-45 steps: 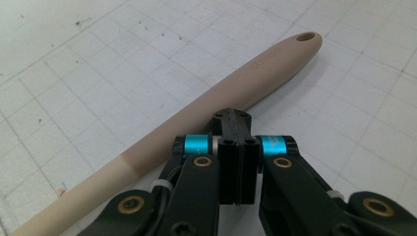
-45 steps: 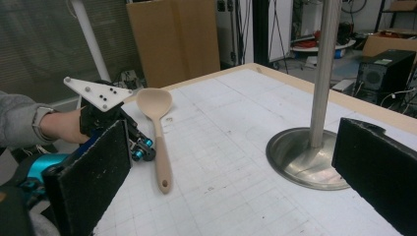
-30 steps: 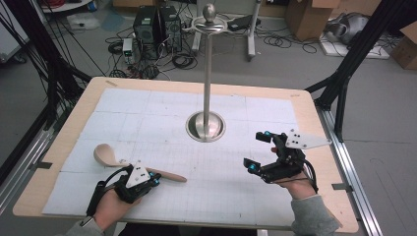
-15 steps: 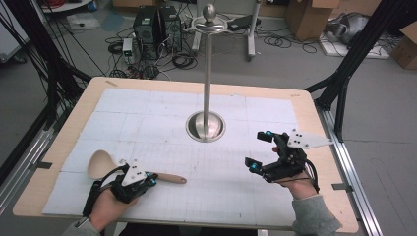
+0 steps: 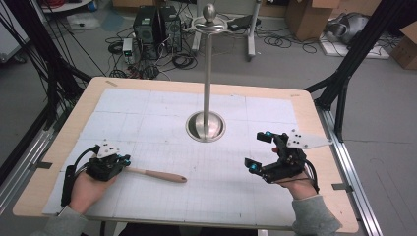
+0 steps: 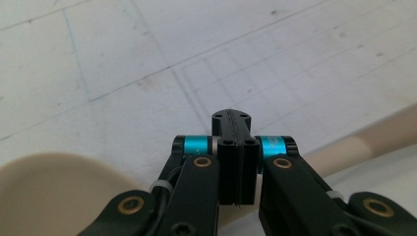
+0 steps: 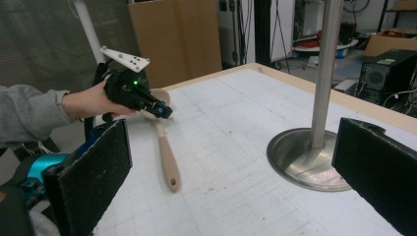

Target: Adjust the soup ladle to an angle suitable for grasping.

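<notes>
Even, bright overhead light, soft shadows on the worktop (image 5: 147, 105); mild glare on the steel stand base (image 5: 205, 127); close-up hand-held gripper views blurred near the lens.

No readable text, labels, brands or nos. anywhere. Boxes (image 5: 306, 14) in the back: no print legible. PC towers (image 5: 156, 22): no badge legible. Mat (image 5: 147, 108) on the table has grid lines only, no figures.
</notes>
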